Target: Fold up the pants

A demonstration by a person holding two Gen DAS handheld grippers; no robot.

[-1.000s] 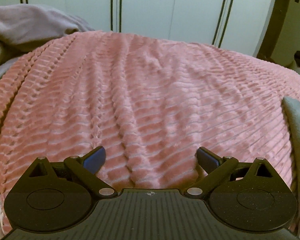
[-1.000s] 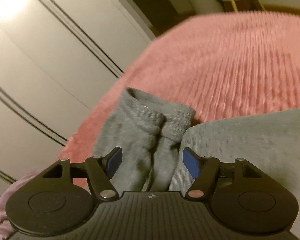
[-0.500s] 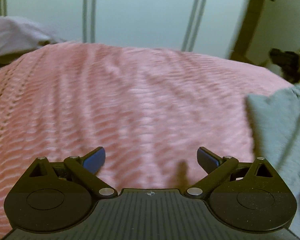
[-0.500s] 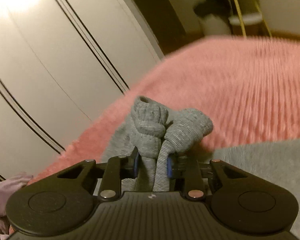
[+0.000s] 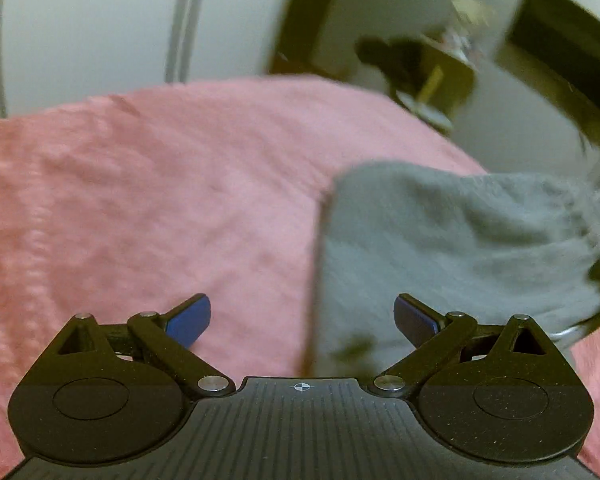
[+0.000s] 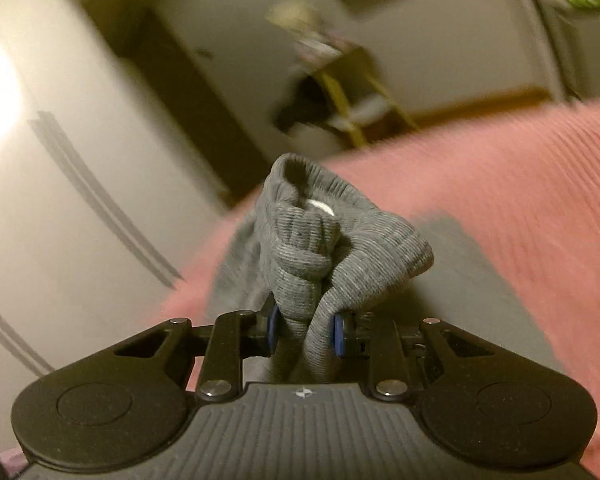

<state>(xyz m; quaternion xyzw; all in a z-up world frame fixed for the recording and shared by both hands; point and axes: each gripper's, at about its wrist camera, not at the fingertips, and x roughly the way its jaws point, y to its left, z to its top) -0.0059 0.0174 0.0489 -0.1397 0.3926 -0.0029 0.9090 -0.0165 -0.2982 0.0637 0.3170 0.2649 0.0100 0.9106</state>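
Grey pants (image 5: 440,236) lie on a pink ribbed blanket (image 5: 140,208). In the left wrist view their straight edge runs down between my fingers. My left gripper (image 5: 302,320) is open and empty, low over that edge. In the right wrist view my right gripper (image 6: 305,332) is shut on the bunched ribbed cuffs of the pants (image 6: 320,252) and holds them lifted above the blanket (image 6: 520,200). More grey cloth trails below and behind the cuffs.
White wardrobe doors (image 5: 92,20) stand behind the bed. A dark doorway (image 5: 304,16) and a small yellow-legged stand (image 6: 348,96) with things on it are beyond the bed's far edge. Both views are motion-blurred.
My right gripper closed on the cuffs and lifted them. My left gripper swung to the right, from bare blanket to over the pants' edge, staying open.
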